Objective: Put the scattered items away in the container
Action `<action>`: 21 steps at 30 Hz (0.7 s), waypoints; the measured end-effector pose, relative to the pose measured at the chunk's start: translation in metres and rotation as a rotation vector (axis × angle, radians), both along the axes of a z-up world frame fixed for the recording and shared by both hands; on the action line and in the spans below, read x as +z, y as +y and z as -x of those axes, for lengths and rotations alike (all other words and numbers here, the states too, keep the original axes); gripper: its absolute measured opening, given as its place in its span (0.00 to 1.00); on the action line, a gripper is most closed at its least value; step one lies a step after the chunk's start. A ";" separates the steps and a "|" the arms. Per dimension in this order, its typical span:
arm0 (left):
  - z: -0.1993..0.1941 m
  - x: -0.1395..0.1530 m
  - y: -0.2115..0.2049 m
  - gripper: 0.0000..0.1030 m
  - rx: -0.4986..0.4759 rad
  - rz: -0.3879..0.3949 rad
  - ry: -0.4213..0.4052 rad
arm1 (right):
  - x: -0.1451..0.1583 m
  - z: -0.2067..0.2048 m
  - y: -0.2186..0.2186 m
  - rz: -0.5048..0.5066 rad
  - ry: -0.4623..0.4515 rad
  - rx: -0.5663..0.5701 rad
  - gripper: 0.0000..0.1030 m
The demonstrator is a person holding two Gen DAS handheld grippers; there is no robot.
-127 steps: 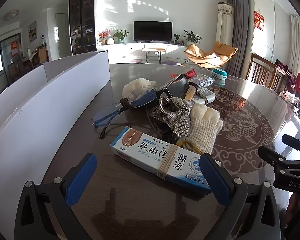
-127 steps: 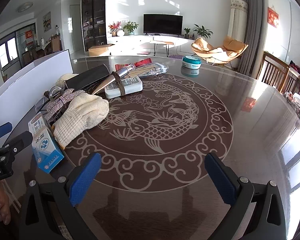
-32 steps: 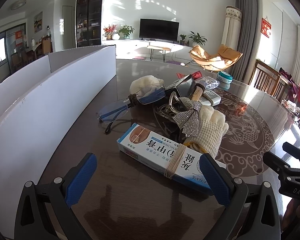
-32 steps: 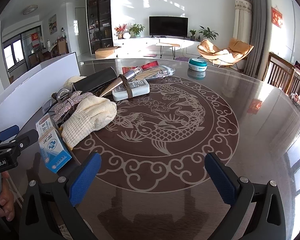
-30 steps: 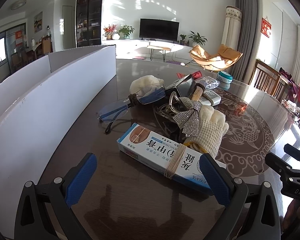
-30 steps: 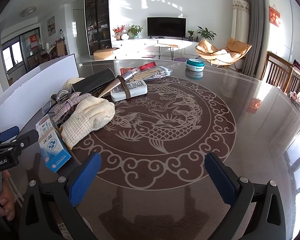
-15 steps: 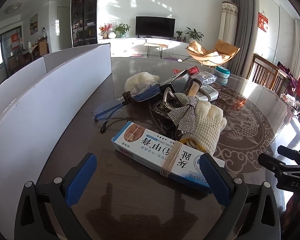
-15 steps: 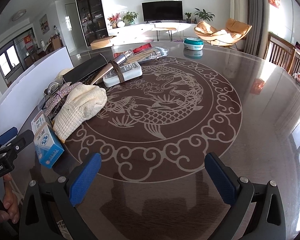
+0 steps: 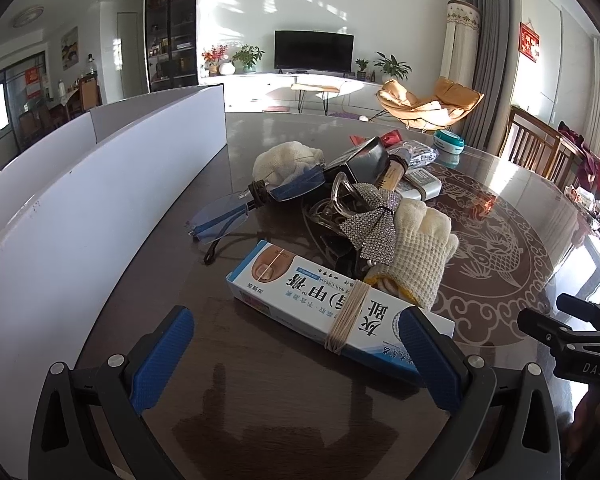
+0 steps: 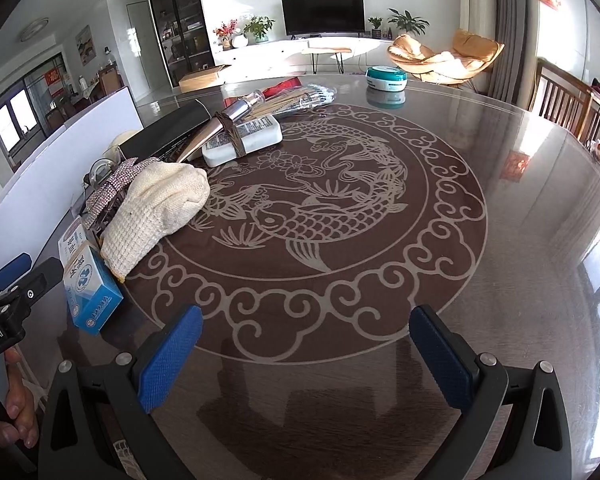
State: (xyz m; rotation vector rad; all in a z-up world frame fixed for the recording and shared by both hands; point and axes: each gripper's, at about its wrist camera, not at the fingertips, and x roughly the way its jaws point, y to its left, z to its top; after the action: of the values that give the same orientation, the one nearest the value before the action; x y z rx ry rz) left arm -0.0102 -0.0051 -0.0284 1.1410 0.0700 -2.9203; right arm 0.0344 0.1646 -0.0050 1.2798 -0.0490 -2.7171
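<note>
Beside the white container (image 9: 100,184), hovered with left gripper (image 9: 300,354) fingers spread wide to straddle the cream box (image 9: 340,312); right gripper (image 10: 304,354) likewise released, grasping nothing.

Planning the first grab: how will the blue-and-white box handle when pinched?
The box looks like thin card, so probably light and crushable under a hard squeeze. It lies flat, so rolling seems unlikely. The glove leans on it and may shift when it lifts.
</note>
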 end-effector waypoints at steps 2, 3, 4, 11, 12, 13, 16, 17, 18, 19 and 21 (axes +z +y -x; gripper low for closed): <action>-0.001 0.000 0.000 1.00 0.002 0.001 0.001 | -0.001 0.001 0.001 0.008 -0.005 -0.003 1.00; -0.001 0.001 -0.001 1.00 0.005 0.000 0.003 | -0.001 0.002 0.002 0.011 -0.010 -0.007 1.00; -0.002 0.001 -0.001 1.00 0.007 0.000 0.004 | -0.002 0.003 0.003 0.013 -0.016 -0.012 1.00; 0.000 -0.001 -0.001 1.00 0.002 0.003 -0.001 | -0.004 0.005 -0.002 -0.029 -0.031 -0.015 1.00; 0.000 -0.001 0.000 1.00 -0.006 0.002 -0.002 | -0.004 0.005 -0.004 -0.037 -0.033 -0.013 1.00; 0.000 -0.001 0.001 1.00 -0.013 0.002 -0.006 | -0.004 0.005 -0.005 -0.044 -0.032 -0.012 1.00; -0.006 -0.001 0.002 1.00 -0.044 0.034 -0.025 | -0.003 0.003 -0.007 -0.060 -0.020 -0.004 1.00; -0.012 -0.001 0.003 1.00 -0.052 0.065 -0.033 | -0.003 0.002 -0.008 -0.065 -0.017 0.000 1.00; -0.020 0.000 0.001 1.00 -0.055 0.090 -0.032 | -0.003 0.002 -0.010 -0.072 -0.016 0.008 1.00; -0.028 0.002 -0.002 1.00 -0.059 0.101 -0.023 | -0.003 0.002 -0.013 -0.078 -0.018 0.020 1.00; -0.044 0.004 -0.011 1.00 -0.068 0.090 -0.010 | -0.004 0.008 -0.021 -0.059 -0.029 0.057 1.00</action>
State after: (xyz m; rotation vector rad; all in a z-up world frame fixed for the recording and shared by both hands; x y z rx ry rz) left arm 0.0343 -0.0166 -0.0240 1.1670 -0.1003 -2.9415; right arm 0.0263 0.1436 -0.0094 1.3148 0.0646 -2.6714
